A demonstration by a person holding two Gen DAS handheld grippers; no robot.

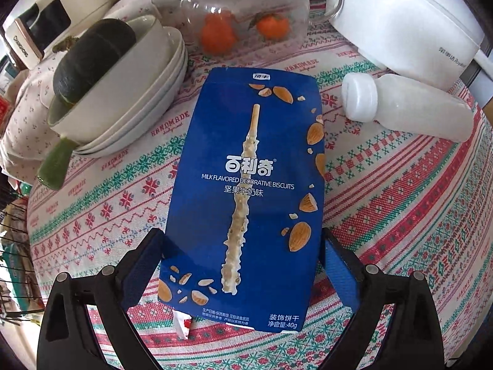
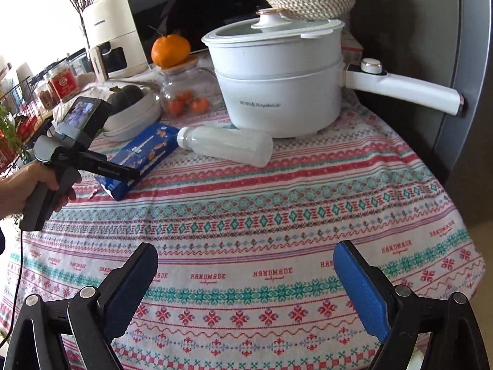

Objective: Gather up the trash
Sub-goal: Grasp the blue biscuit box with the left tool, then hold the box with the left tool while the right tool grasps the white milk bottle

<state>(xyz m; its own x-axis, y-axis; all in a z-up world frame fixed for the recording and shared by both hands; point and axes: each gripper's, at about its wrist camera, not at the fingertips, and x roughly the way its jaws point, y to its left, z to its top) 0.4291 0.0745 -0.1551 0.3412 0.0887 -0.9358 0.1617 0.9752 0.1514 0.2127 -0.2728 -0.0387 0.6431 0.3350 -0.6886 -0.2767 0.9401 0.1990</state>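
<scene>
A blue biscuit box lies flat on the patterned tablecloth; it also shows in the right wrist view. My left gripper is open, its jaws on either side of the box's near end. A white plastic bottle lies on its side right of the box, also in the right wrist view. A small red and white wrapper scrap lies by the box's near corner. My right gripper is open and empty above the cloth, well short of the bottle.
Stacked bowls holding a dark squash stand left of the box. A glass jar with oranges lies behind. A white electric pot with a long handle stands behind the bottle. An air fryer and jars are at the far left.
</scene>
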